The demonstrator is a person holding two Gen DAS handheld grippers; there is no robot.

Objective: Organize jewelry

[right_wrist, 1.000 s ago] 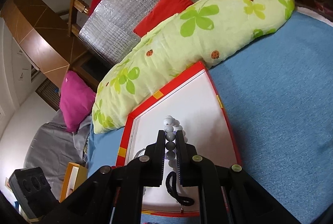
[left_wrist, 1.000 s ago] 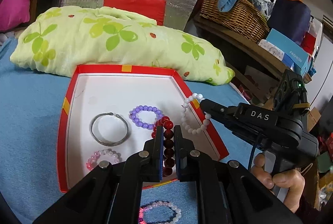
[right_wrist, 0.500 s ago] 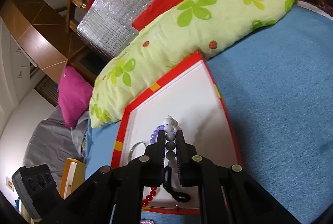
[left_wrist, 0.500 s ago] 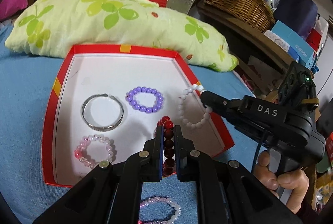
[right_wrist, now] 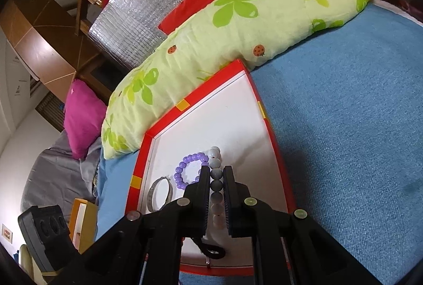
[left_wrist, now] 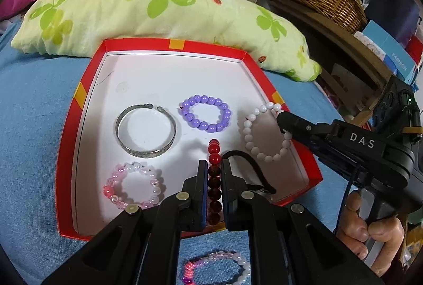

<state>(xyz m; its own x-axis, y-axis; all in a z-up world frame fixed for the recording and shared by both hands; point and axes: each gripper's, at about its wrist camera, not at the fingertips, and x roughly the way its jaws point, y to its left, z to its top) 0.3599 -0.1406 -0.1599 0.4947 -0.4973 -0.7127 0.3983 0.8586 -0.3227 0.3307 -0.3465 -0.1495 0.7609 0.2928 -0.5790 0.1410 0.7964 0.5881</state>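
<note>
The left gripper reaches forward and downward, its two black fingers nearly together with a narrow gap between them. The right gripper comes in from the right side, angled across, its tips pinched close. A bare hand wraps the right gripper's handle, fingers curled around the grip.

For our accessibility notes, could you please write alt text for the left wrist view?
The left gripper pinches a red bead bracelet over a red tray holding silver, purple and pink bracelets, while the right gripper holds a white bead bracelet.
</note>
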